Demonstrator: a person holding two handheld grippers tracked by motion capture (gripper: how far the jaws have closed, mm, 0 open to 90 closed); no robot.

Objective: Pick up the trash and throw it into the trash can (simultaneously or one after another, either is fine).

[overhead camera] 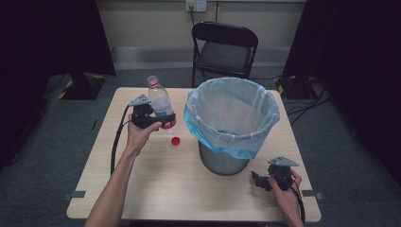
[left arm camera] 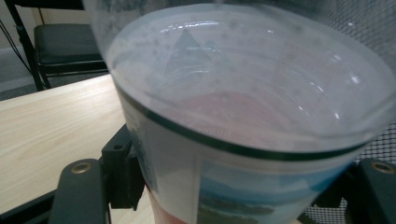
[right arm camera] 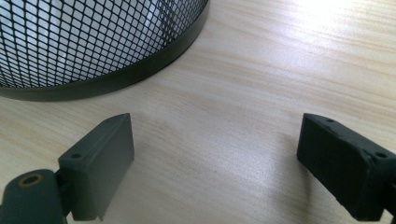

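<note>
Bottle (overhead camera: 161, 105) label: blue-and-white picture band with a red strip at the bottom, visible in the left gripper view; no text or brand readable there or from the high view. No other writing legible anywhere.

Left gripper (overhead camera: 163, 124): jaws clamped on the lower body of the bottle, 1 pad each side. Bottle is clear plastic, uncapped, red ring at the neck, tilted slightly left, held above the far-left part of the table (overhead camera: 156, 189). Red cap (overhead camera: 176, 140) lies on the table just near-right of the bottle, apart from it.

Right gripper (overhead camera: 257, 179): jaws released, wide apart, nothing between them, low over the near-right table, just near-right of the bin (overhead camera: 227, 161).

View differences:
- High view gives the layout: bin with blue liner (overhead camera: 222, 137) at centre-right, black chair (overhead camera: 224, 49) beyond the far edge.
- Left gripper view gives bottle wall and label close up, plus bin mesh at right.
- Right gripper view gives bare wood grain between the 2 pads (right arm camera: 100, 163) and the bin's black mesh base at far left.
</note>
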